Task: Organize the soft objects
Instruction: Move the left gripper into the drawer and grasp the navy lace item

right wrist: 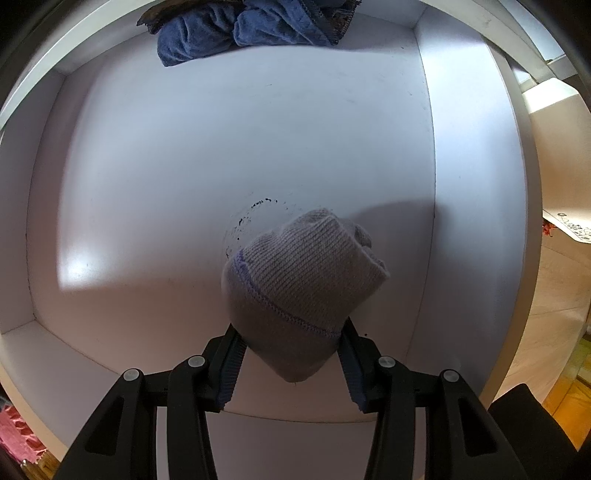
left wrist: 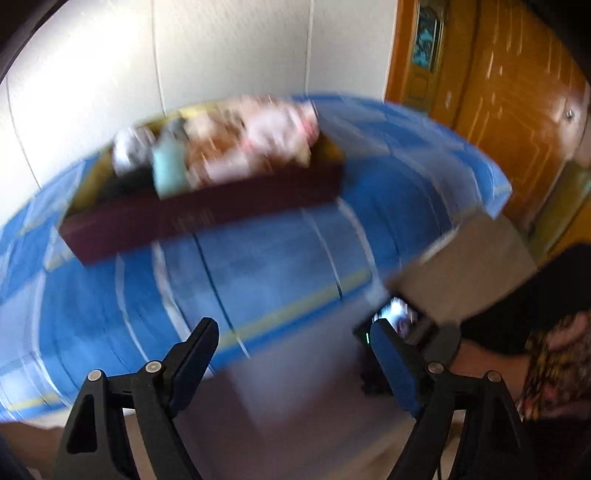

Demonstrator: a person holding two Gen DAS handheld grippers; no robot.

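In the blurred left wrist view a dark red box (left wrist: 207,218) sits on a blue patterned bed cover (left wrist: 266,266), heaped with soft things in pink, white, teal and brown (left wrist: 221,147). My left gripper (left wrist: 295,332) stands open with nothing between its fingers, in front of and below the box. In the right wrist view my right gripper (right wrist: 291,338) points down into a white drawer (right wrist: 472,192) and is shut on a grey knit sock (right wrist: 299,280) that hangs over the drawer floor. A blue towel (right wrist: 236,33) lies bunched at the drawer's far edge.
A white wall rises behind the bed and an orange wooden door (left wrist: 509,122) stands at the right. A person's dark sleeve (left wrist: 546,295) and patterned clothing show at the right. Pink fabric (right wrist: 18,432) lies outside the drawer at the lower left.
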